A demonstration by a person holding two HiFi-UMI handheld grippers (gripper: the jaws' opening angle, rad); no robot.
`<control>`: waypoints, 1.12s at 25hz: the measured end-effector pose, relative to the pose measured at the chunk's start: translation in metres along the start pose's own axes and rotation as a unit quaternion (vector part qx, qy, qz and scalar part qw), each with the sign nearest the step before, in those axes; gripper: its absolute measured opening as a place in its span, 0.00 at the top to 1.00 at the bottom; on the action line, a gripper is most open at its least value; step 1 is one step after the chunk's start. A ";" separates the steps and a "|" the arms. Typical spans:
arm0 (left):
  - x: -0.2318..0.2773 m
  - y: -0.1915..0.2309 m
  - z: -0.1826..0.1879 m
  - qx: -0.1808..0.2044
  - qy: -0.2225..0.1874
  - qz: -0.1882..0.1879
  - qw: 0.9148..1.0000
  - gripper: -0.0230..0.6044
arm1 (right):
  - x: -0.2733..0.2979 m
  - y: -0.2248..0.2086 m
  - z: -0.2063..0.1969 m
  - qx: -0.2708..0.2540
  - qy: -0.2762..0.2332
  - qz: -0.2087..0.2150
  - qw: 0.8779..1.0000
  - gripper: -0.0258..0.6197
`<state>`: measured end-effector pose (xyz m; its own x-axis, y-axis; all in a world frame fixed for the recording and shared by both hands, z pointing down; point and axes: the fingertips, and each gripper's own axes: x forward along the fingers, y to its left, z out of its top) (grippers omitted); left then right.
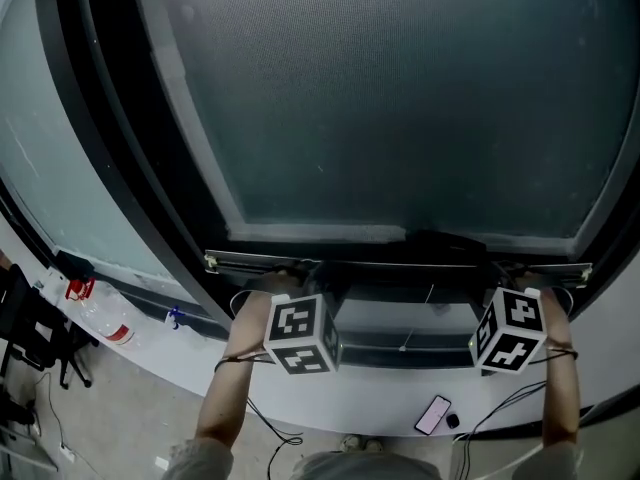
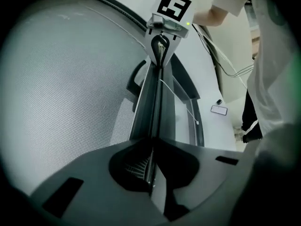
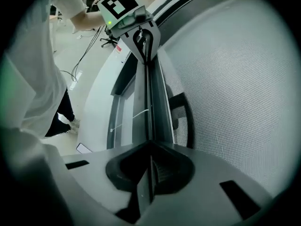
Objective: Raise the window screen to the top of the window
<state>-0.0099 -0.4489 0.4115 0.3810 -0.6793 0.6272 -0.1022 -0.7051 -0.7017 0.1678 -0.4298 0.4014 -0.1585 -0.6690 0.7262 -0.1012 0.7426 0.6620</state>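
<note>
Currently low in the window, the window screen [image 1: 380, 98] has its bottom rail [image 1: 400, 264] pinched near each end by the left gripper [image 2: 153, 145] and right gripper [image 3: 149, 147]; lifting both evenly should keep it from jamming.

Window screen [image 1: 400, 98] — fine matt mesh, metal rail [image 1: 400, 265].

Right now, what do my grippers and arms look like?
The left gripper and right gripper have broad matte grey jaws with dark recesses. Each carries a white cube with black square markers, the left cube and right cube, and a small green light. Thin black cables loop round the bare forearms and trail down. Short light sleeves show near the elbows.
</note>
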 end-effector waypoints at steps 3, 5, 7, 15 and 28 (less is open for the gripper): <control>-0.020 0.020 0.011 0.003 -0.009 0.020 1.000 0.92 | -0.022 -0.019 0.006 0.004 -0.015 -0.029 0.999 0.93; -0.023 0.027 0.012 0.015 0.004 0.031 0.999 0.92 | -0.025 -0.025 0.007 -0.008 -0.001 -0.043 0.999 0.93; -0.028 0.032 0.014 0.018 0.002 0.053 0.998 0.92 | -0.031 -0.030 0.008 -0.016 0.001 -0.065 0.998 0.93; -0.084 0.106 0.045 0.053 -0.013 0.142 0.988 0.92 | -0.094 -0.101 0.029 -0.021 -0.008 -0.176 0.984 0.93; -0.198 0.251 0.107 0.077 -0.029 0.269 0.960 0.92 | -0.228 -0.237 0.064 -0.038 -0.003 -0.290 0.956 0.93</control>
<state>-0.0131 -0.4698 0.0751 0.3622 -0.9211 0.1430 -0.1628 -0.2136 -0.9633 0.1648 -0.4509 0.0673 -0.1040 -0.9672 0.2318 -0.1016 0.2421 0.9649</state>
